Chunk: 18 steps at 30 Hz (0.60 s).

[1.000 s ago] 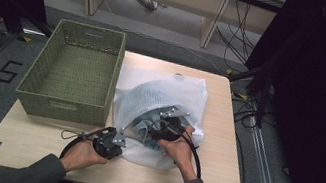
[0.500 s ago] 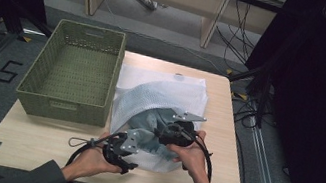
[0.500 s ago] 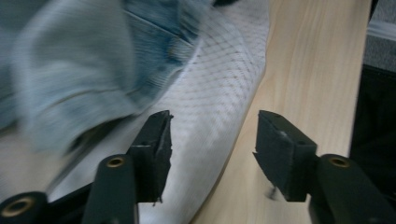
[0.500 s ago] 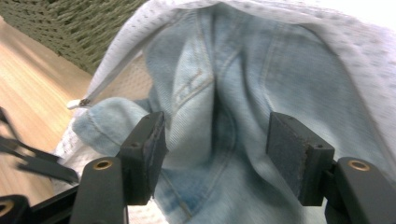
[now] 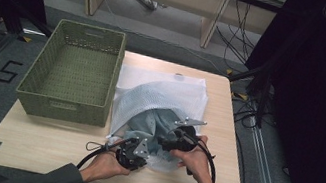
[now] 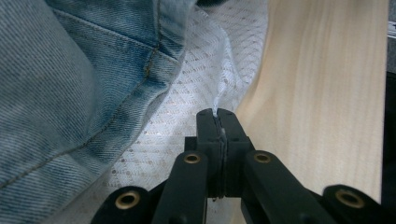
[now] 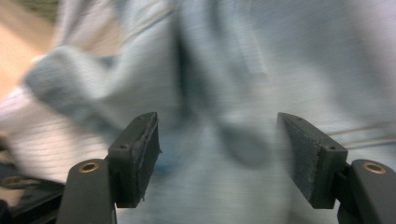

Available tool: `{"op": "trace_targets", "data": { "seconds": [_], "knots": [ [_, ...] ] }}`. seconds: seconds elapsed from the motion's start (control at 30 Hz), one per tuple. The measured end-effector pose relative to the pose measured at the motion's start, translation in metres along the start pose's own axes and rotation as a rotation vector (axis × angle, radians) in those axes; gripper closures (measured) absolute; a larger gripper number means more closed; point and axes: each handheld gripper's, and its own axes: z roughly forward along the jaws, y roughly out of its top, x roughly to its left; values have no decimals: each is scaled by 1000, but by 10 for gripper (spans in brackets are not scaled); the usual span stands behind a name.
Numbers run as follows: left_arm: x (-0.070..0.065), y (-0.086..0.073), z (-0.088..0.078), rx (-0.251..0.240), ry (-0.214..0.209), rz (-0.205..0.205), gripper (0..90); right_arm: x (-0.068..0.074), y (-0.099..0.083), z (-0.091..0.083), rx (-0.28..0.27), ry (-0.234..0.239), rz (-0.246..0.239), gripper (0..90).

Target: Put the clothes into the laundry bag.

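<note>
Two grippers, left gripper (image 6: pixel 218 122) pinching mesh bag (image 6: pixel 196 84) edge, right gripper (image 7: pixel 217 154) spread wide, blurred jeans (image 7: pixel 233 70) beyond.

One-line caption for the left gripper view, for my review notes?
Left gripper, jaws shut on the white mesh laundry bag edge, beside the denim garment on the wooden table.

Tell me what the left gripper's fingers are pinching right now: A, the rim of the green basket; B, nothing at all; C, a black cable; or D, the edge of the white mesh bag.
D: in the left gripper view the left gripper has its fingers closed together on a thin edge of the white mesh bag, beside the denim garment and well away from the green basket.
</note>
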Motion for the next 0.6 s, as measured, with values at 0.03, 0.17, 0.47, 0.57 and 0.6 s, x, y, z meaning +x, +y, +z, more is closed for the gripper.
{"op": "trace_targets", "data": {
  "seconds": [0.03, 0.17, 0.47, 0.57, 0.6],
  "knots": [
    [-2, -1, 0, 0, -6, -17, 886, 5, -1, 3, 33, 29, -8, 315],
    [-5, -3, -3, 5, -14, -9, 887, 27, -2, 17, 67, 40, -52, 325],
    [-9, -4, -4, 12, -4, -7, 890, 41, 7, 55, 121, -162, -167, 737],
    [-8, -4, -4, 8, 1, 12, 891, 34, 13, 63, 80, -209, -144, 768],
    [-9, -5, -4, 9, -5, -6, 891, 30, 16, 64, 81, -216, -129, 775]
  ]
}}
